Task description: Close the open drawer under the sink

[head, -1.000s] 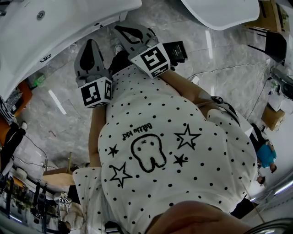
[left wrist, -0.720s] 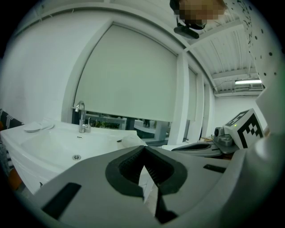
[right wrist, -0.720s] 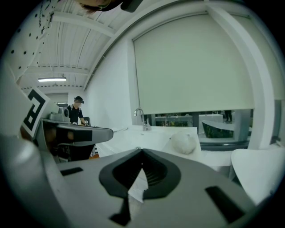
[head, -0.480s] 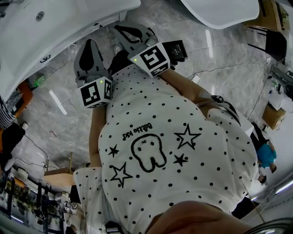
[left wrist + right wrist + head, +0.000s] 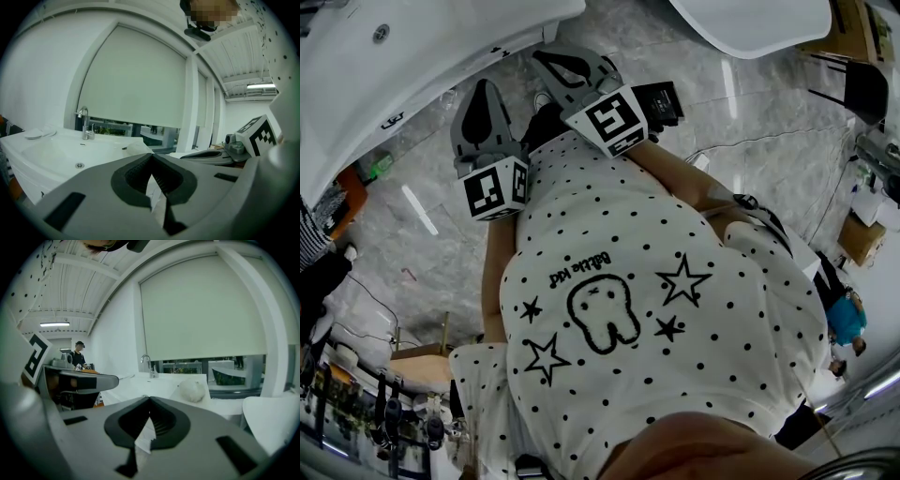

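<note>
Two grippers show in the head view, the left gripper (image 5: 485, 89) and the right gripper (image 5: 546, 61), held side by side before the person's dotted shirt (image 5: 675, 281) over a marble floor (image 5: 750, 103). They point toward the white sink (image 5: 441, 56) at upper left, and the drawer under it cannot be made out. In the left gripper view the jaws meet at the tips with nothing between them, the sink and its faucet (image 5: 84, 123) ahead to the left; in the right gripper view the jaws are likewise pressed together and empty, with the sink beyond them.
</note>
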Tool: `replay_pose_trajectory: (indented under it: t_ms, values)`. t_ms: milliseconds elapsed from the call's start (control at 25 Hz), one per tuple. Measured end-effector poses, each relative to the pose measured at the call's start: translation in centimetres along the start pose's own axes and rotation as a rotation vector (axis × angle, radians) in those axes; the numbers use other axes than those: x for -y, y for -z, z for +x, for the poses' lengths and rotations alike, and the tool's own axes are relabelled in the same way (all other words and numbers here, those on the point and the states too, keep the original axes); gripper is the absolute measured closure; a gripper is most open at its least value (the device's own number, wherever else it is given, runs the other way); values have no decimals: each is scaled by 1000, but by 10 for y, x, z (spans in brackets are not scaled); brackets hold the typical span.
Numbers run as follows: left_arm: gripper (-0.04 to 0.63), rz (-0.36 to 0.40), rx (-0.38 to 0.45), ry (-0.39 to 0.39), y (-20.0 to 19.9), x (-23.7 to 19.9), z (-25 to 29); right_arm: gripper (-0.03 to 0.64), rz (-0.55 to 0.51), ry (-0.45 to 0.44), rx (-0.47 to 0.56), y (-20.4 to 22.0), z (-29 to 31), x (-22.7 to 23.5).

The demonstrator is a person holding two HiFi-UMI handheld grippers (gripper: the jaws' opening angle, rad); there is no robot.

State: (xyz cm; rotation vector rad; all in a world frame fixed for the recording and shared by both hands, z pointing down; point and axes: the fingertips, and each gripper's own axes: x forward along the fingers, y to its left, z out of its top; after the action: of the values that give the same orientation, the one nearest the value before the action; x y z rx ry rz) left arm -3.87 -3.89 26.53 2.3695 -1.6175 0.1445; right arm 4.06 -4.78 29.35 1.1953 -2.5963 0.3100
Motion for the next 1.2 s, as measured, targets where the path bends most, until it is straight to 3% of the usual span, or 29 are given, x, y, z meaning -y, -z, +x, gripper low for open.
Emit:
replay_pose_trajectory:
  t_ms: [1200]
  values:
    - [591, -10, -8, -6, 2, -1, -3, 603, -5, -32, -5, 2, 3, -7]
